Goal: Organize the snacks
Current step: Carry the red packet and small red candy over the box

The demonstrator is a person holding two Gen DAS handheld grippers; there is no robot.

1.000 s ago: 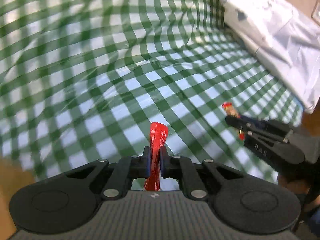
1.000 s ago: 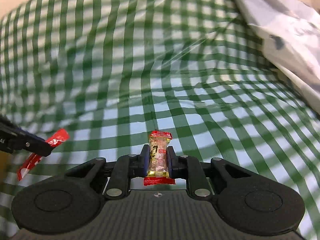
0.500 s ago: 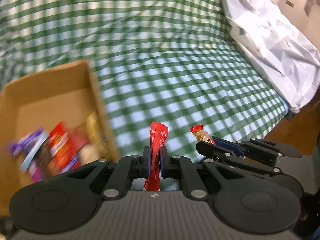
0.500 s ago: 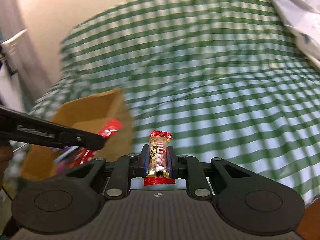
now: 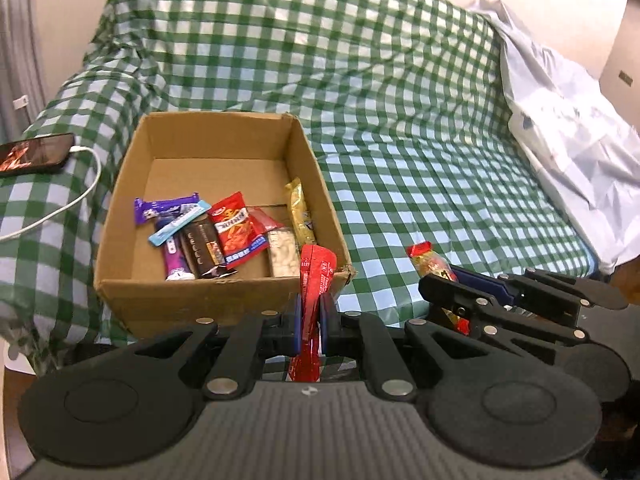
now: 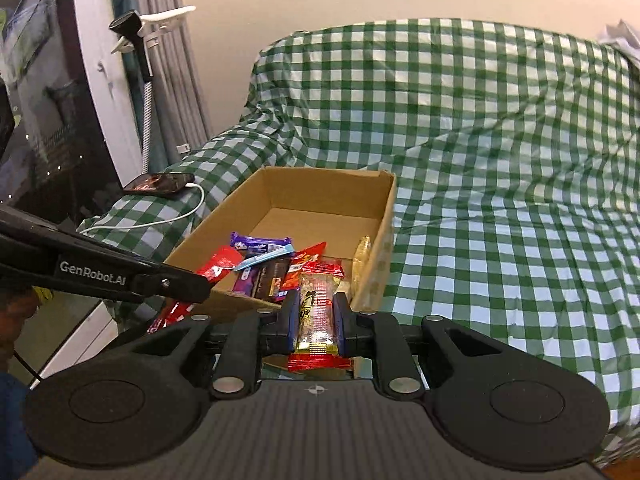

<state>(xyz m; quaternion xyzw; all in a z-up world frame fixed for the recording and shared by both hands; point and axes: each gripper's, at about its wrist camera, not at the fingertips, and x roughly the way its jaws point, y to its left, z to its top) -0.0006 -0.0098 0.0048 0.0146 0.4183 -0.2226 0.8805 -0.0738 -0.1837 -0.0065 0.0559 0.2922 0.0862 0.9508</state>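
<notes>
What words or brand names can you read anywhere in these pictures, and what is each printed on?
"GenRobot.AI": white lettering on the side of the left gripper.
Red snack packet in the cardboard box: white banner lettering, too blurred to read.
Gold-and-red snack in the right gripper: dark characters, unreadable.

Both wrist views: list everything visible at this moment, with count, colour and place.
cardboard box: one, brown, on the checked cloth
snacks in box: about seven, purple, blue, dark, red, white, yellow, on the box floor
checked cloth: one, green and white, over the furniture
phone: one, black, left of the box, white cable plugged in
white sheet: one, far right
red sachet: one, in left claw
peanut candy bar: one, gold and red, in right claw
</notes>
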